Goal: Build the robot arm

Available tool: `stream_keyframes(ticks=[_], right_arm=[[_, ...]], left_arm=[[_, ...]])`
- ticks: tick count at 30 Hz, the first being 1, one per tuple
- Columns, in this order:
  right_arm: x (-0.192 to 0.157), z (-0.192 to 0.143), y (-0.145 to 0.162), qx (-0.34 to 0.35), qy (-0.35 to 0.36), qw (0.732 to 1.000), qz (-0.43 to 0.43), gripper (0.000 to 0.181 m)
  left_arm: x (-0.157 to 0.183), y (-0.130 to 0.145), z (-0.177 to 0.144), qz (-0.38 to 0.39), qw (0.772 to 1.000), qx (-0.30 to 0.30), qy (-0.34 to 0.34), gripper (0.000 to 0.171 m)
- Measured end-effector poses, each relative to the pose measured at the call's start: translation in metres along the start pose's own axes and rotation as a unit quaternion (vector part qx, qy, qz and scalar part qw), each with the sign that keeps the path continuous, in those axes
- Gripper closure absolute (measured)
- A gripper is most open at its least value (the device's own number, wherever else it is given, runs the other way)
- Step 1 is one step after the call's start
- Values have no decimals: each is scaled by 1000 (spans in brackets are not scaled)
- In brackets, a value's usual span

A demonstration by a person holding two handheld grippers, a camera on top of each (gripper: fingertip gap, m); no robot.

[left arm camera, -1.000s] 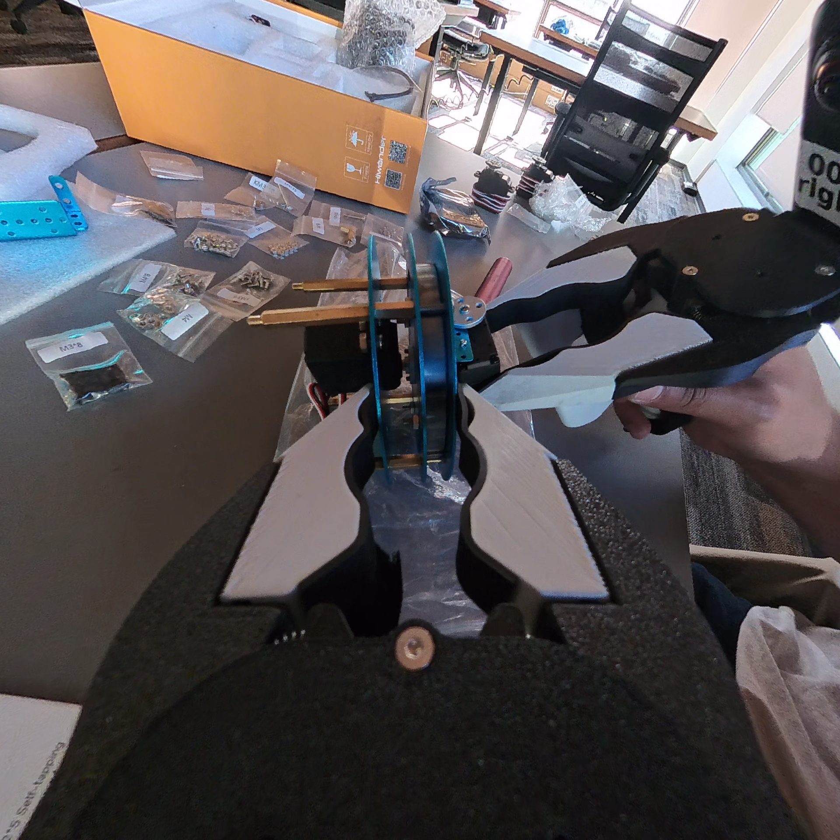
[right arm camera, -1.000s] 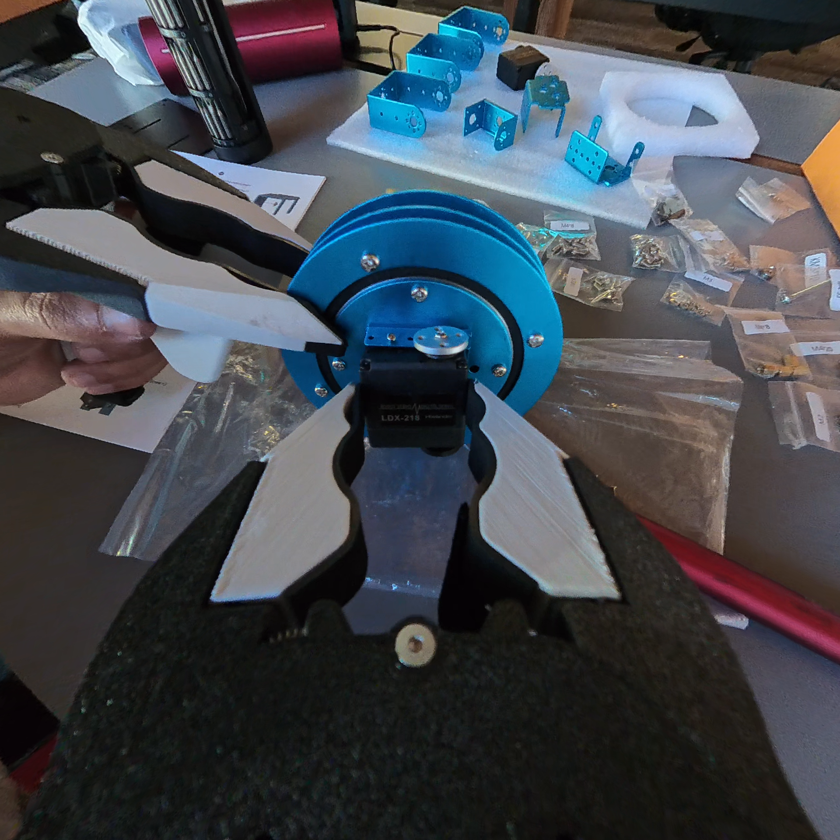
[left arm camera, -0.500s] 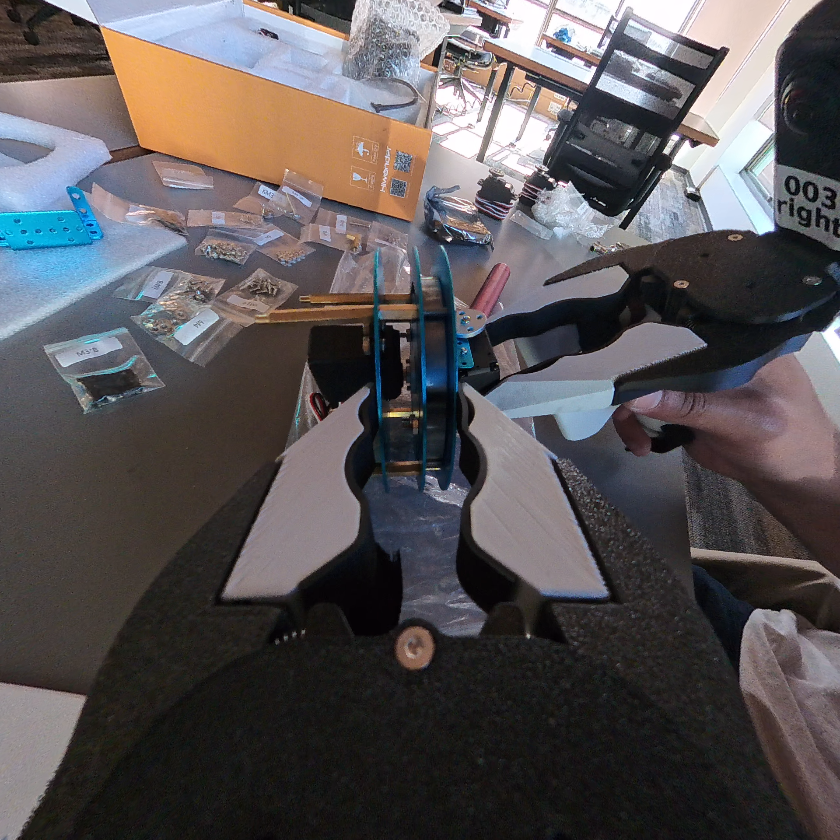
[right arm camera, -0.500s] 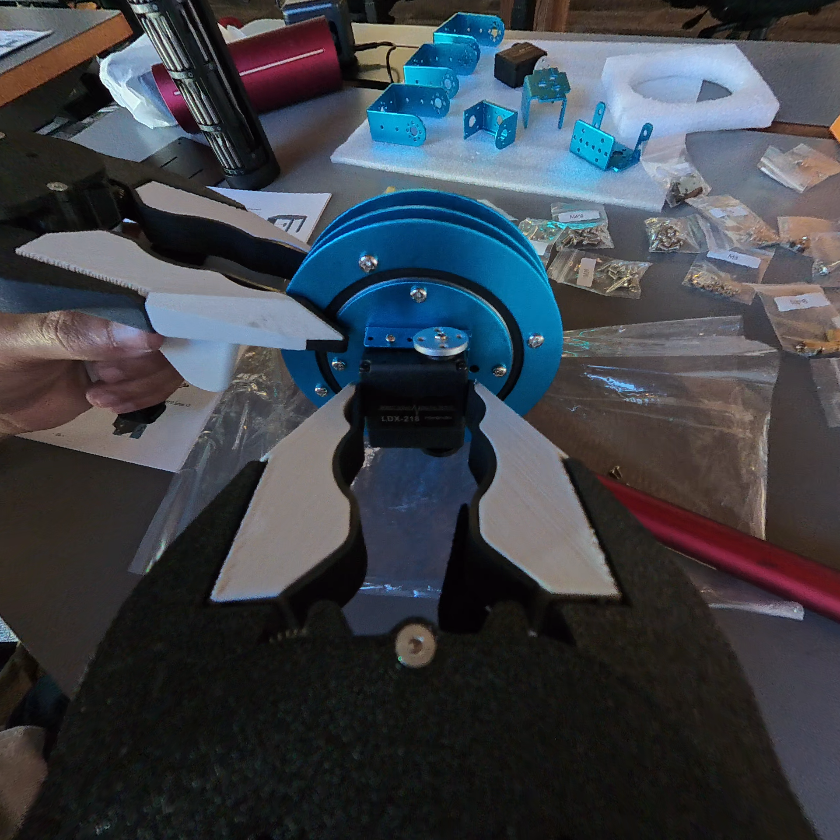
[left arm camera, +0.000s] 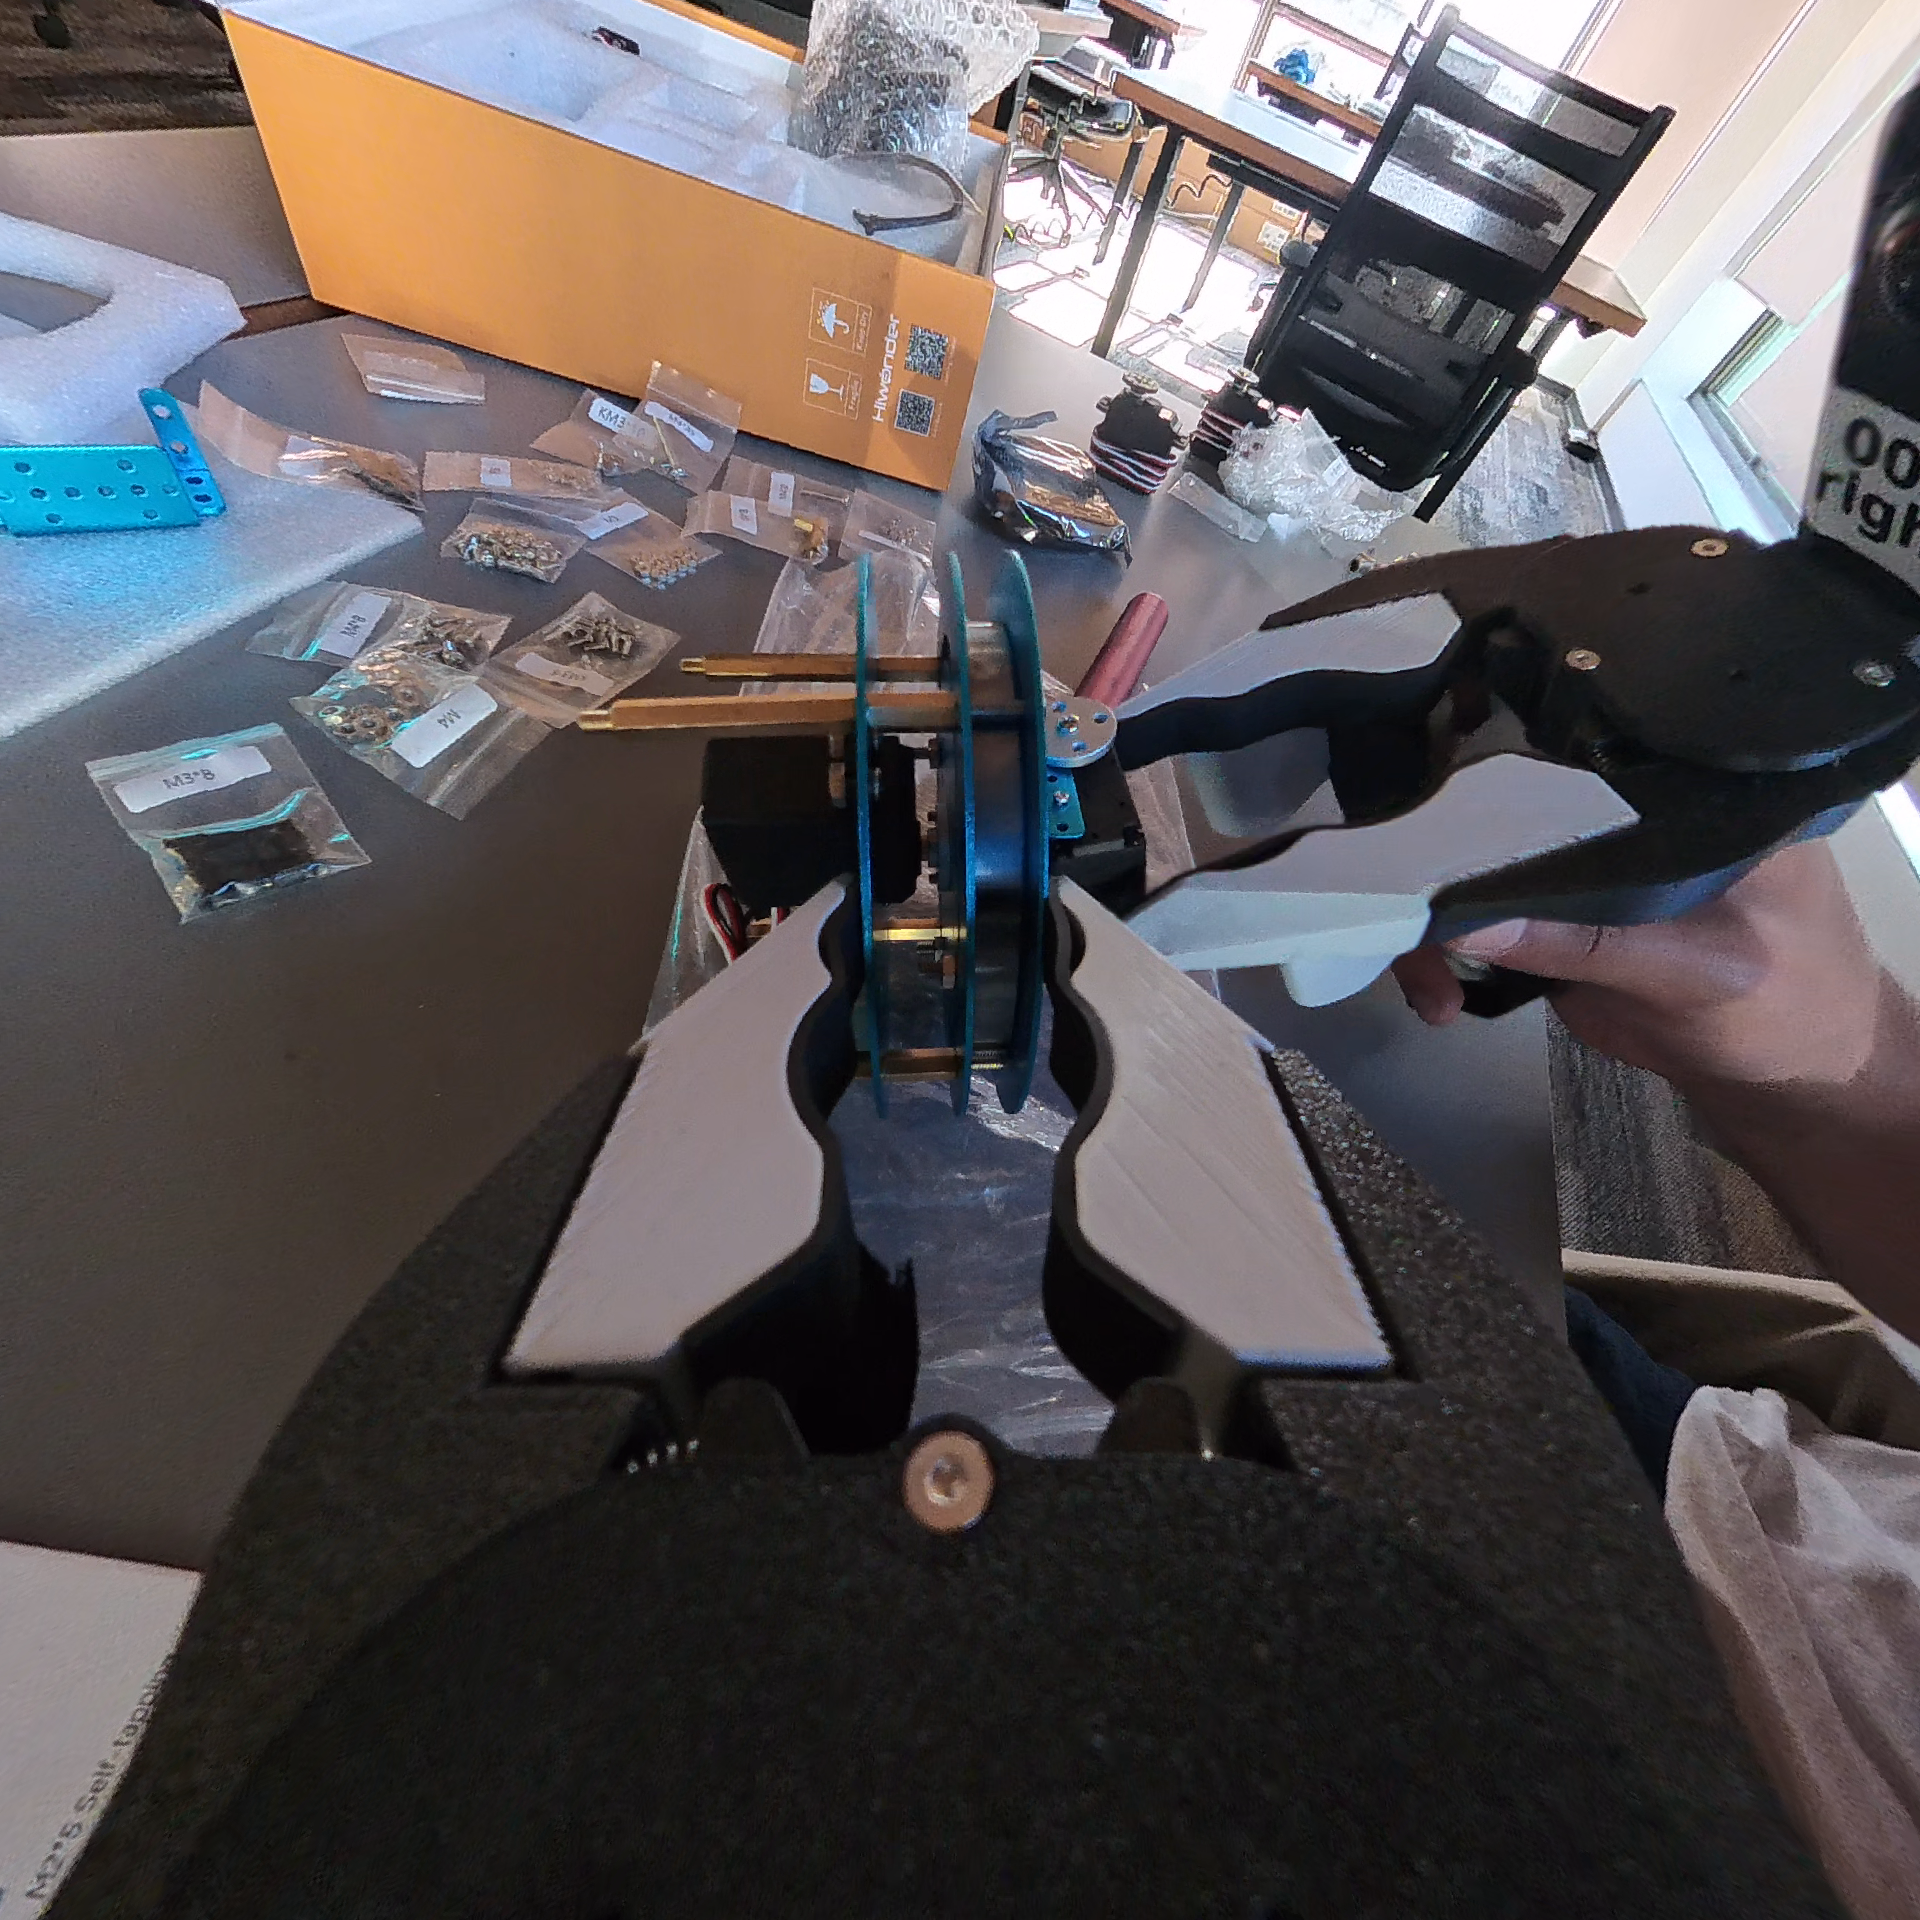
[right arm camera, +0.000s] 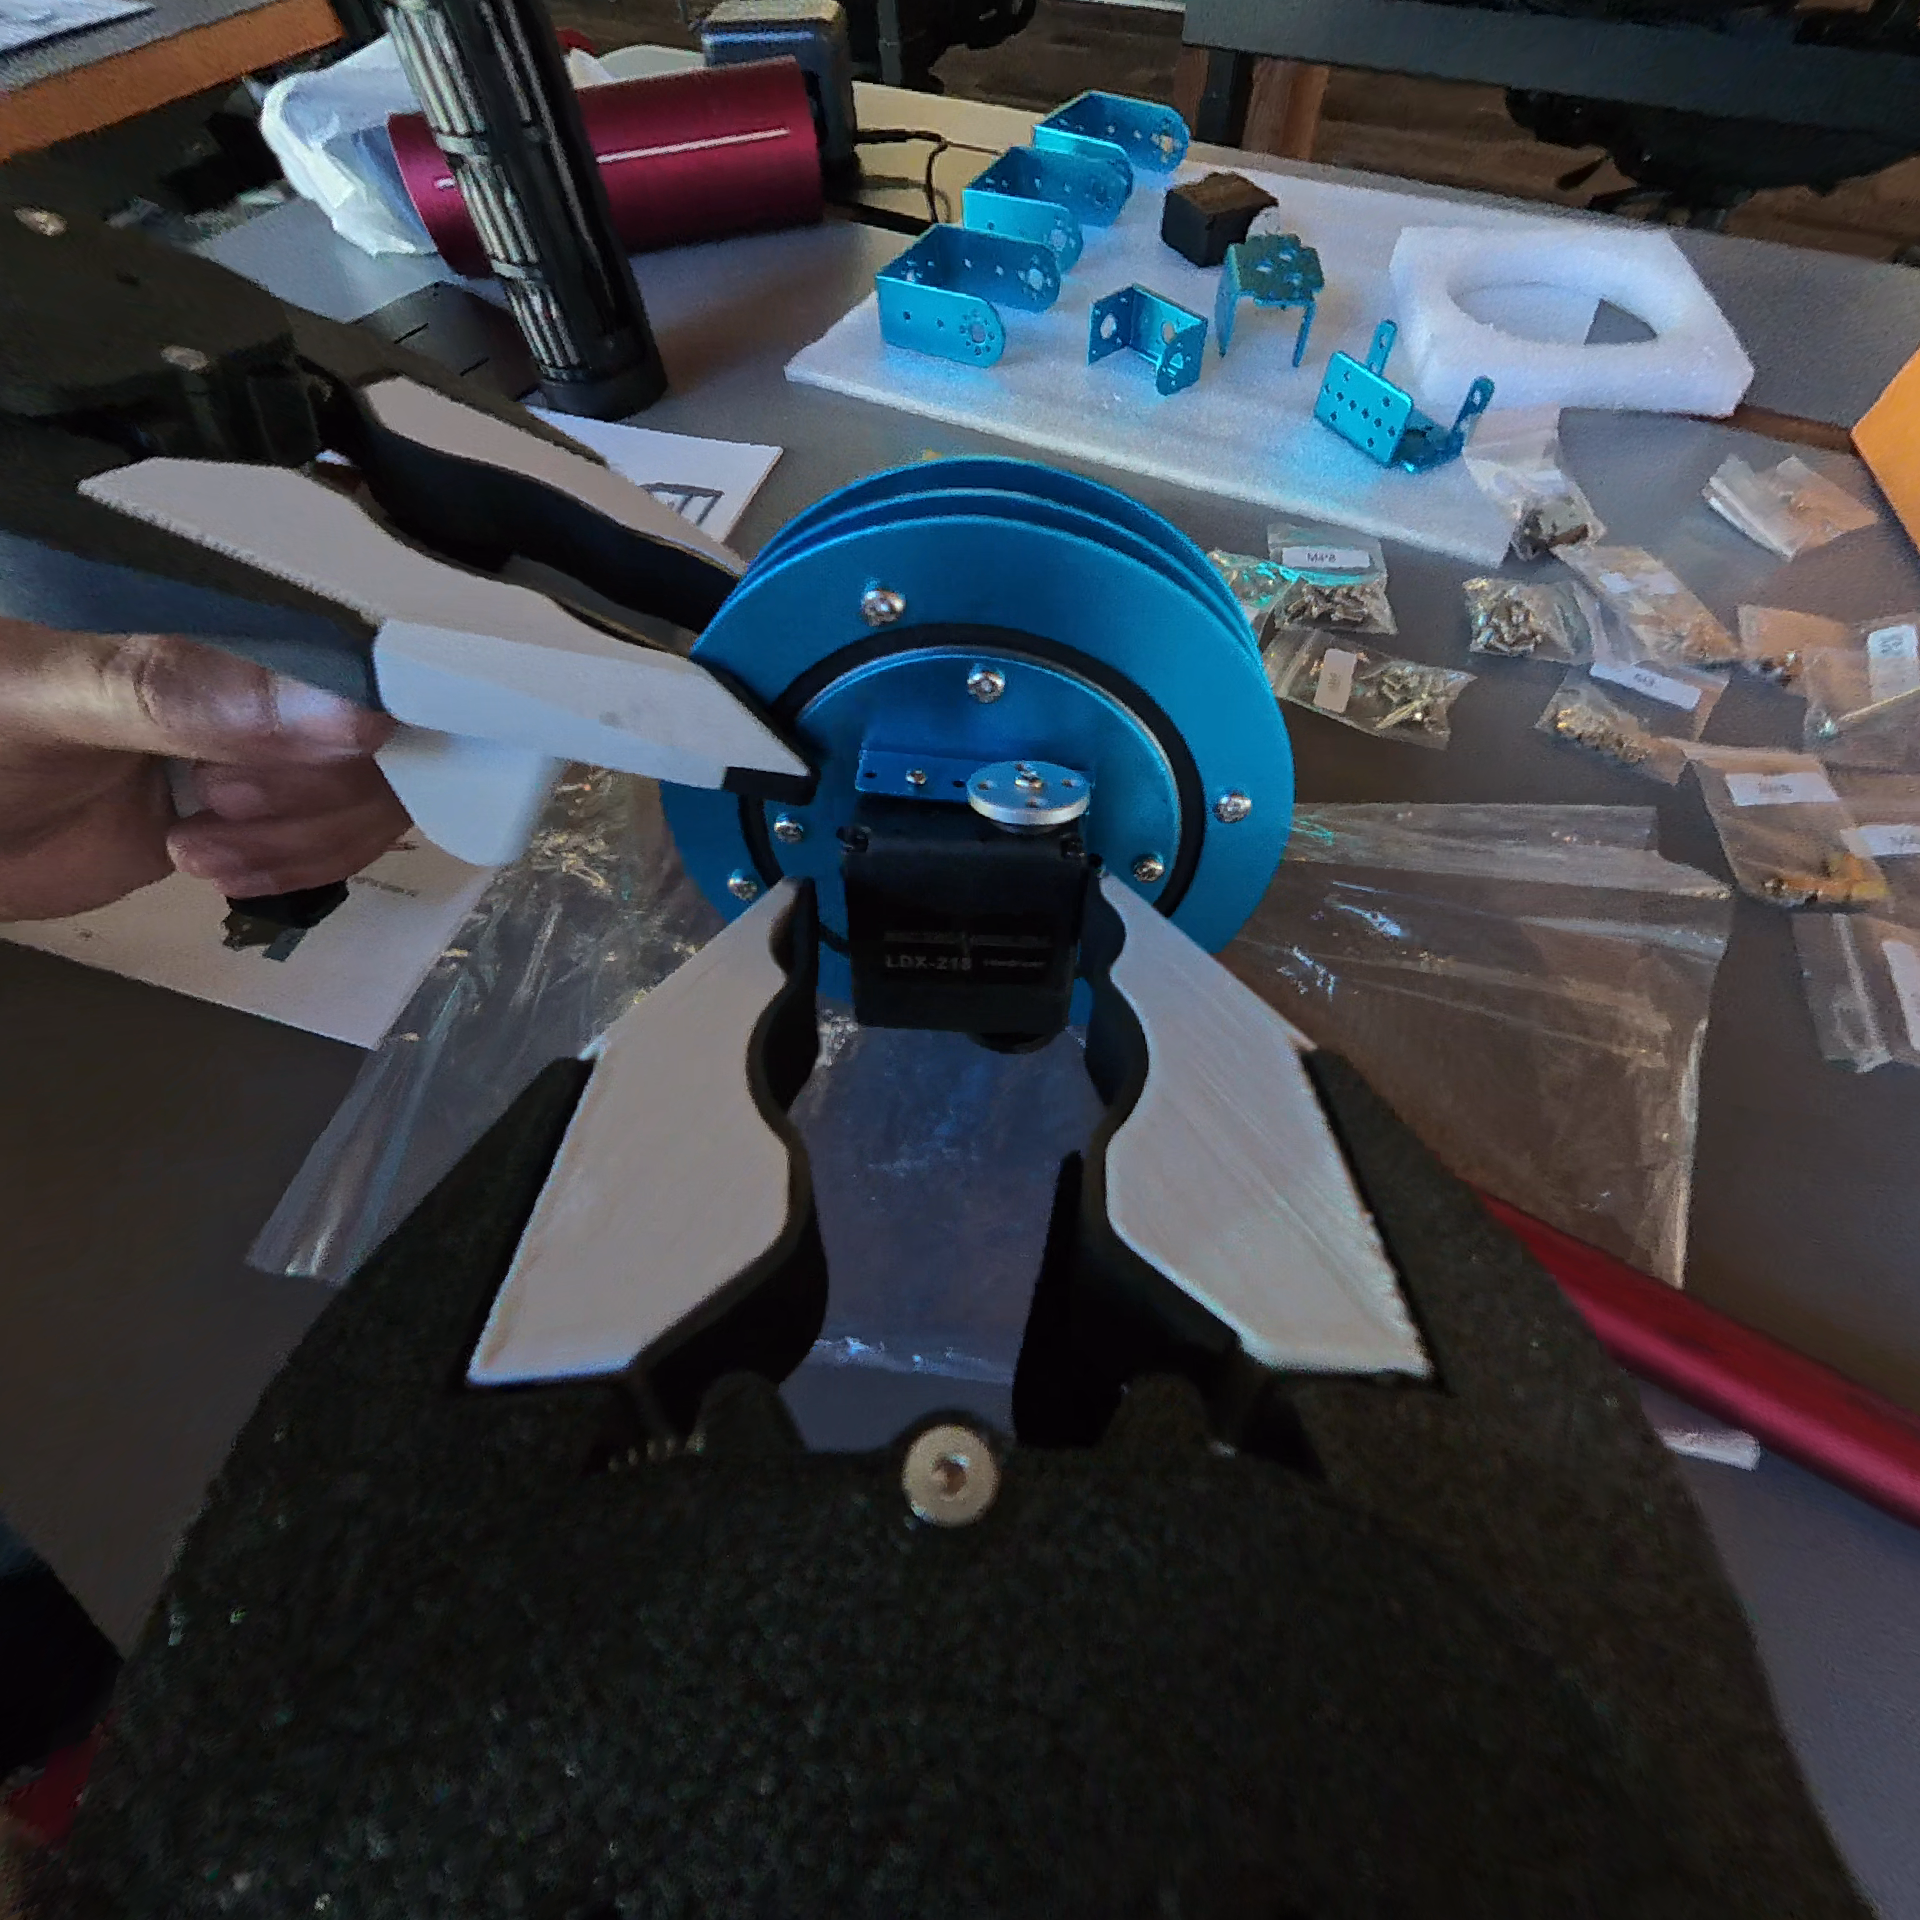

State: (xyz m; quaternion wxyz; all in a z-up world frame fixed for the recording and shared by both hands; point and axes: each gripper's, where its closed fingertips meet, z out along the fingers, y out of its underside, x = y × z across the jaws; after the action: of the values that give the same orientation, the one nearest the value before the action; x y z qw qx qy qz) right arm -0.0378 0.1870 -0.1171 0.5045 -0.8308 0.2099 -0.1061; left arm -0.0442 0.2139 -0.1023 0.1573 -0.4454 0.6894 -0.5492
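Your left gripper has its jaws clenched across the stack of blue discs, one finger on each outer face, at frame centre in the left wrist view. This grip holds the blue disc assembly on edge, clear of the grey bench, so that its flat face is turned toward your other tool.

Your right gripper has its jaws clamped on the black servo mounted on that face, at centre in the right wrist view. Its silver horn sits on top, uncovered. Holding the body by its sides leaves the horn and the face screws open to view.

Two brass standoffs project from the far side of the discs, toward the left of the left wrist view. Red and white wires emerge below them; where they lead cannot be made out.

A clear plastic bag lies on the bench directly below the assembly. Small bags of screws lie at middle left of the left wrist view, with the orange box above them. Blue brackets rest on a white foam sheet at the top of the right wrist view. A red rod lies at lower right.
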Motion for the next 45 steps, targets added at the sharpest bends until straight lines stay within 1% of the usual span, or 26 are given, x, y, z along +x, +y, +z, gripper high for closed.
stream_keyframes(ticks=[3,4,6,7,9,10,11,12,14,15,17,18,20,22,24,25,27,30,33,34,36,37,41,45], right_arm=[[0,-4,-1,-2,-1,998,-57,129],[0,-5,2,-9,-4,998,-63,129],[5,-3,10,-34,-6,998,-50,127],[5,-4,11,-38,-13,998,-39,123],[3,-10,9,-29,-29,999,-26,123],[2,-13,8,-25,-38,998,-36,121],[3,-18,7,-25,-45,996,-68,115],[9,-24,6,-36,-36,992,-114,113],[20,-36,-2,-55,-36,980,-189,105],[25,-39,-7,-60,-46,973,-217,98],[40,-35,-10,-83,-67,962,-253,73],[45,-29,-7,-94,-90,958,-254,64],[42,-13,5,-111,-171,952,-230,59],[34,1,6,-90,-235,945,-211,59],[12,4,1,-62,-332,926,-169,63],[6,8,-1,-55,-351,921,-158,57],[9,19,-1,-47,-336,926,-169,63],[12,26,-1,-38,-321,932,-163,69],[12,29,-3,-17,-326,933,-151,66],[11,29,-2,-21,-338,931,-134,68],[10,29,3,-51,-363,925,-98,74],[11,30,4,-58,-362,926,-86,72],[19,32,-1,-46,-296,948,-104,59],[27,25,-5,-28,-257,958,-127,61]], left_arm=[[0,0,0,0,1000,1,3,139],[0,0,0,0,1000,1,5,139],[0,0,0,0,1000,1,5,139],[0,0,0,0,1000,1,5,139],[0,0,0,1,1000,1,5,139],[0,0,0,1,1000,1,5,139],[0,0,0,2,1000,1,7,139],[0,0,0,3,1000,2,9,139],[-1,0,0,4,1000,2,15,139],[-1,0,-1,5,1000,3,18,139],[-1,0,-1,7,1000,4,24,139],[-1,0,-1,9,1000,5,27,139],[-1,0,-1,11,999,7,33,139],[-1,0,-1,13,999,8,39,139],[-1,1,-1,13,999,9,43,139],[-1,1,-1,12,999,9,43,139],[-3,1,-1,12,999,8,39,139],[-2,0,-1,9,999,11,39,139],[-2,0,1,6,999,13,36,139],[-2,0,1,5,999,13,37,139],[-3,0,2,1,999,15,33,139],[-3,0,2,-1,999,15,32,139],[-3,1,1,-5,1000,12,27,139],[-4,2,1,-7,1000,10,27,139]])
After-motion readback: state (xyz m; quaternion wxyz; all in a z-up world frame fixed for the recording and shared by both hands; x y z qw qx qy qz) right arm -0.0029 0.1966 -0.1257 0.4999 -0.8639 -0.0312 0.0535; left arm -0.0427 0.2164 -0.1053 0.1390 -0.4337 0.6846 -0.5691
